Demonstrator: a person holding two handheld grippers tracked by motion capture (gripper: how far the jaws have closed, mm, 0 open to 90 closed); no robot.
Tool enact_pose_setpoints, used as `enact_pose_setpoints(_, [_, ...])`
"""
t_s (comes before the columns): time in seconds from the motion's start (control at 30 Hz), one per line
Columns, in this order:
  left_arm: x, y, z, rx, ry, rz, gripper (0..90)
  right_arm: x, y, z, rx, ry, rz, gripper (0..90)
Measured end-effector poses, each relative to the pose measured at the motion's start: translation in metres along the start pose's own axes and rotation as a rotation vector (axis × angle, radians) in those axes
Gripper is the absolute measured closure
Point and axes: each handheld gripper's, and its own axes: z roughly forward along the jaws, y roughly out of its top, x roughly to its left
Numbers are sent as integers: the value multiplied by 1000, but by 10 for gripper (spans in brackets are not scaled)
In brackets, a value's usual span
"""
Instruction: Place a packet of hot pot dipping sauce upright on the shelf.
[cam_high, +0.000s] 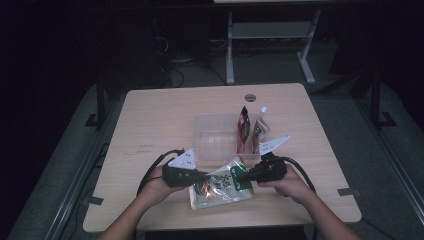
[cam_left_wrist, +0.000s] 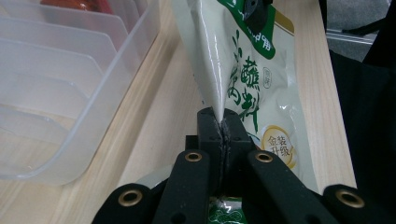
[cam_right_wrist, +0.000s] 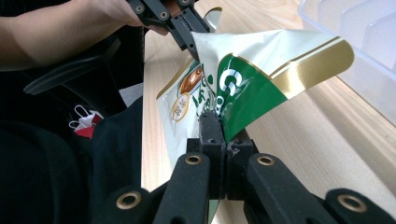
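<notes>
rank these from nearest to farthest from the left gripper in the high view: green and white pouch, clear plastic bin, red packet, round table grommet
1. green and white pouch, clamped in the left gripper.
2. clear plastic bin, just beyond, up and right.
3. red packet, upright in the bin's right end.
4. round table grommet, near the far edge.

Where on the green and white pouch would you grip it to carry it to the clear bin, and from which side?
Grip the green and white pouch by its thin flat edge seals, one from each side, as the left gripper and right gripper do. The edges are flat enough for shut jaws; the middle looks fuller and would likely slip.
</notes>
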Motion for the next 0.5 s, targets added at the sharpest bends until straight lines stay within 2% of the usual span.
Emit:
enact_pose_setpoints(0.27, [1, -2, 3, 15, 1, -6, 831, 2, 0, -1, 1, 1, -5, 898])
enact_pose_setpoints(0.4, [2, -2, -3, -14, 4, -33, 770, 2, 1, -2, -1, 0, -11, 899])
enact_pose_setpoints(0.5, [3, -2, -10, -38, 7, -46, 775, 3, 1, -2, -3, -10, -20, 899])
